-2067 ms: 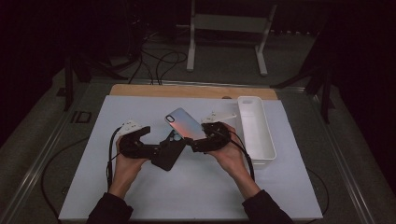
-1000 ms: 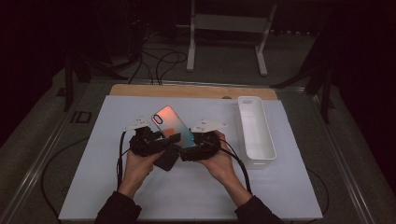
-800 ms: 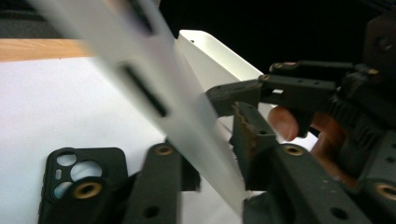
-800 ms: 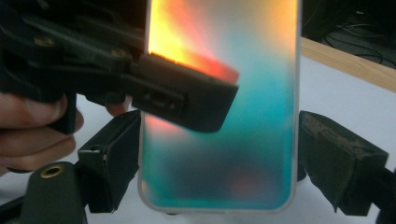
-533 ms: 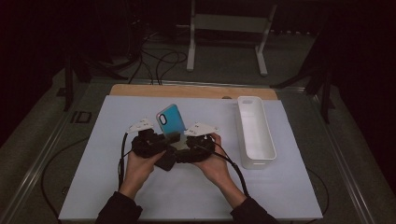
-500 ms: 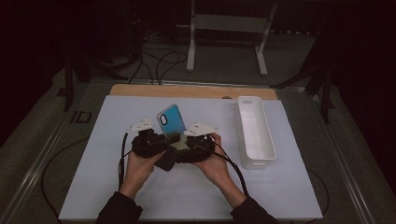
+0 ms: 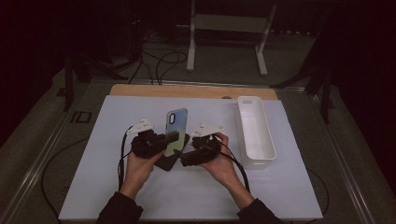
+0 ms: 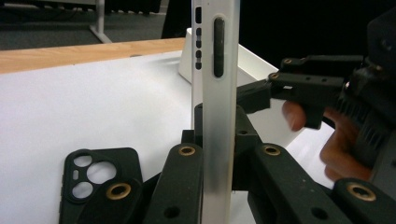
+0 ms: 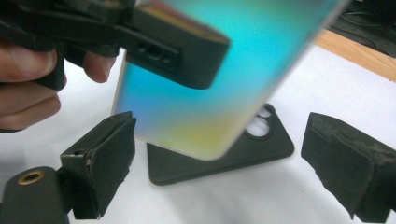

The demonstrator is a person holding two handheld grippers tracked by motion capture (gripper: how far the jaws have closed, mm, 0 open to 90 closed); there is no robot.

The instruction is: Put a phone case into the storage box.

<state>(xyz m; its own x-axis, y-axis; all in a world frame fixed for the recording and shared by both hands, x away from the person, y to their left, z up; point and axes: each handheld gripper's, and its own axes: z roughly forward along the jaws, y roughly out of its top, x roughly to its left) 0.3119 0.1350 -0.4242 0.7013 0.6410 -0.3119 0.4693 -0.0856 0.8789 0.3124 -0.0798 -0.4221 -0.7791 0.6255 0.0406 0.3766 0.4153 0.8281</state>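
A phone (image 7: 175, 125) with a shimmering blue-to-yellow back stands upright above the table. My left gripper (image 7: 164, 140) is shut on its lower part, and its jaws have just closed on it. In the left gripper view the phone's silver edge (image 8: 215, 70) rises between the two jaws. My right gripper (image 7: 186, 159) sits just right of the phone. Its jaws have just been opening, and they stand wide apart (image 9: 224, 163) with the phone's lower corner (image 9: 210, 93) between them, untouched. A black phone case (image 9: 273, 144) lies flat on the white table, under the phone.
A long white tray (image 7: 258, 161) stands to the right of my right hand. The black case (image 7: 169, 162) lies between both hands. A wooden strip (image 7: 187, 90) runs along the table's far edge. Cables trail from both grippers toward the person.
The hands came together at the table's middle and the phone was tipped from tilted to upright. The left gripper took hold of it. The right gripper's jaws spread off it.
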